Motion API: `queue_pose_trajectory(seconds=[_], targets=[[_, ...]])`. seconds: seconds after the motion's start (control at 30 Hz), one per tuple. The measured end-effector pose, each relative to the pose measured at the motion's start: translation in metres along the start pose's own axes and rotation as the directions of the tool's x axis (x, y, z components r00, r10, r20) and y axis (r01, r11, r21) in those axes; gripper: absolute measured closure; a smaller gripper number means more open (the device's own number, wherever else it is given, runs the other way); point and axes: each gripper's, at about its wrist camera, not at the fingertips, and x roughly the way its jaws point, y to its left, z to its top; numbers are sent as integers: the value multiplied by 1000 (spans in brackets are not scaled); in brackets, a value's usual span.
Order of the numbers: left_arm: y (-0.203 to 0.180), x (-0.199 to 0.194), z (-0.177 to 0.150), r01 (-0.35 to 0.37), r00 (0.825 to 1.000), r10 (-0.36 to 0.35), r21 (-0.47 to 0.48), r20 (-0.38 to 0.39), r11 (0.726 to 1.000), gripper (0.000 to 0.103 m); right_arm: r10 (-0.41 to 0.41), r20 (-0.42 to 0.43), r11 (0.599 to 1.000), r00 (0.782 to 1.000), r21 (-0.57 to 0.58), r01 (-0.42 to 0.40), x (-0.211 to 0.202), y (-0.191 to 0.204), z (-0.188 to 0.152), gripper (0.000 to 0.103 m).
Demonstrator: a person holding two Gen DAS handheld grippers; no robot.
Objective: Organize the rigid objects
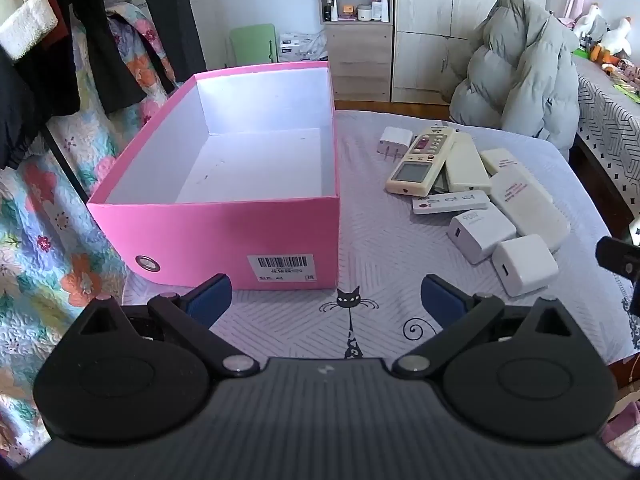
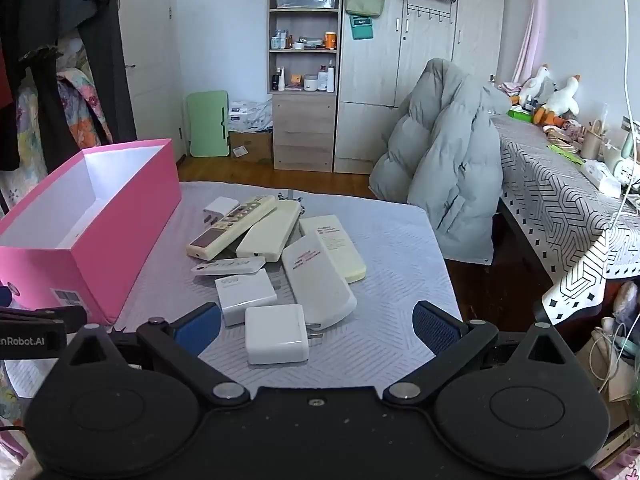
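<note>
An empty pink box [image 1: 224, 236] [image 2: 100, 248] with a white inside stands on the left of a grey cloth-covered table [image 1: 380, 240] [image 2: 400, 240]. Right of it lies a pile of several remote controls [image 1: 424, 160] [image 2: 236, 228] and white chargers [image 1: 524, 266] [image 2: 276, 334]. My left gripper [image 1: 324, 296] is open and empty, just in front of the box's near wall. My right gripper [image 2: 316, 322] is open, low over the table's near edge, with the nearest white charger lying between its fingers, untouched. The other gripper's black tip [image 1: 618, 260] [image 2: 36, 328] shows at each view's edge.
A grey puffer jacket [image 1: 524, 68] [image 2: 444, 168] hangs over a chair behind the table. A second table with a patterned cloth [image 2: 560, 200] stands at the right. Clothes [image 1: 60, 40] hang at the left, and a shelf with bottles [image 2: 304, 68] is by the far wall.
</note>
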Motion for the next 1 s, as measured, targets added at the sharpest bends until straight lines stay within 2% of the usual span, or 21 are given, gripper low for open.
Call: queue_pose_trajectory(seconds=[0.3,0.53,1.0], targets=[[-4,3,-2,-37,999,37,28,-1,999,0,-5,-7,1000,1000,-1,5,2,1,-1,0],[1,3,-3,-65,998,65,10,2,998,0,-5,-10,1000,1000,1,5,3,1,-2,0],[0,-8,-2,-113,991,110,28,76,993,0,-6,-11,1000,1000,3,6,5,-1,-3,0]])
